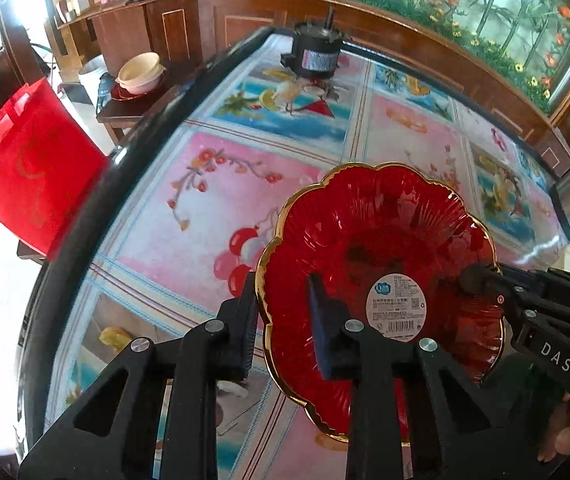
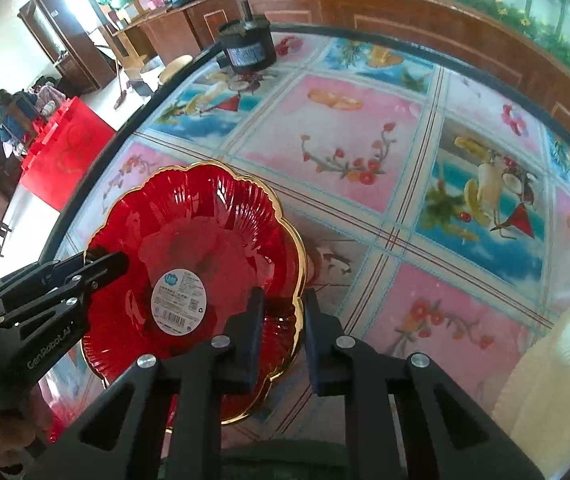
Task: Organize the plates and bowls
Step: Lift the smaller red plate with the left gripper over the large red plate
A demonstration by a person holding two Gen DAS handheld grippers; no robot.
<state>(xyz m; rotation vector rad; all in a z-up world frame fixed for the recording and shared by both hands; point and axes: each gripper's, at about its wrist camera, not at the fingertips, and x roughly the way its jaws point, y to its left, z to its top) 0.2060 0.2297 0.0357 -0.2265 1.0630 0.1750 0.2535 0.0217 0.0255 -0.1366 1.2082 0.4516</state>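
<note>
Gripping opposite rims of the scalloped red glass plate with gold edge (image 1: 381, 248), left tool (image 1: 281, 324) and right tool (image 2: 283, 326) each clamp it, tilted above the tabletop (image 2: 365, 128)

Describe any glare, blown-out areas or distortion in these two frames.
Left wrist view: fisheye bends the table edge; the floor at left is blown out; highlights glint on the red plate. Right wrist view: same curvature; the window area top left is overexposed, and the cream object at right is soft and washed out.

Bright daylight blows out the left; fisheye edges bend, slightly soft.
</note>
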